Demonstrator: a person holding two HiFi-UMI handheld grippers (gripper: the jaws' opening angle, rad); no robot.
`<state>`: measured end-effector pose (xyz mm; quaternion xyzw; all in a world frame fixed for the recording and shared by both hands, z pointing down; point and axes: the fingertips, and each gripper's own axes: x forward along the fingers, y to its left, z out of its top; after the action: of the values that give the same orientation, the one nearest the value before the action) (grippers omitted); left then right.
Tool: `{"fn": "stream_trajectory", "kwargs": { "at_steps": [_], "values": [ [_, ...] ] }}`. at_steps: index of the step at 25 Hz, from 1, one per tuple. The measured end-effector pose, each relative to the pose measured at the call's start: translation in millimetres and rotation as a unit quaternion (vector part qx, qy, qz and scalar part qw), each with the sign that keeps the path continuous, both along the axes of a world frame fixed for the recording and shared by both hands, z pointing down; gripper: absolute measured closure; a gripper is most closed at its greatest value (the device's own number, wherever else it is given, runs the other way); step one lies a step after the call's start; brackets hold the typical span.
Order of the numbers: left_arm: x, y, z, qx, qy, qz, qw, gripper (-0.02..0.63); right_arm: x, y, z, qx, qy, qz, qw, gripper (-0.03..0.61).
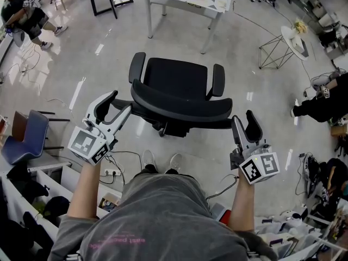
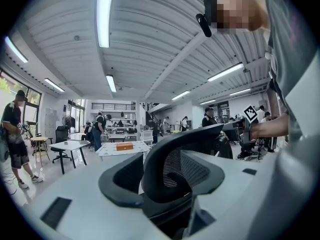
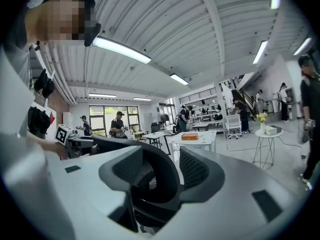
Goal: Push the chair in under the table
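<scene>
Spread wide, the left gripper [image 1: 119, 103] straddles the left end of the backrest rim [image 1: 179, 104] of the black office chair [image 1: 175, 76] without pinching it. The right gripper [image 1: 243, 118], jaws equally apart, straddles the right end. The chair's seat faces the white table [image 1: 220, 1] and is well apart from it, with bare grey floor [image 1: 174, 37] between. A wire-legged side table [image 1: 291, 39] stands off right and a blue chair [image 1: 30, 137] off left.
</scene>
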<state>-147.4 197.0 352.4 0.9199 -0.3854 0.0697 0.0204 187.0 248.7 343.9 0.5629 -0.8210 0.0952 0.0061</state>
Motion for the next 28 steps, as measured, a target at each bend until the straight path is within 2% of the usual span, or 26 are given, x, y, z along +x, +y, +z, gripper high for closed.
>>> {"fn": "stream_trajectory", "kwargs": {
  "at_steps": [3,9,16,22,28],
  "values": [
    [2,-1,4,-0.007,-0.009,0.003,0.9999,0.387,-6,-1,18,-0.020,0.031,-0.019,0.999,0.362],
    [5,-6,18,-0.023,-0.026,0.006,0.9994,0.383,-19,-6,41,-0.047,0.059,-0.039,0.996,0.353],
    [10,-14,29,-0.036,-0.036,0.011,0.9986,0.379,-23,-16,51,-0.058,0.080,-0.046,0.994,0.344],
    [25,-21,34,-0.035,-0.069,0.034,0.9964,0.373,-27,-30,55,-0.063,0.097,-0.056,0.992,0.344],
    [27,-36,40,-0.041,-0.077,0.033,0.9956,0.370,-33,-44,58,-0.065,0.100,-0.066,0.991,0.344]
  ]
}}
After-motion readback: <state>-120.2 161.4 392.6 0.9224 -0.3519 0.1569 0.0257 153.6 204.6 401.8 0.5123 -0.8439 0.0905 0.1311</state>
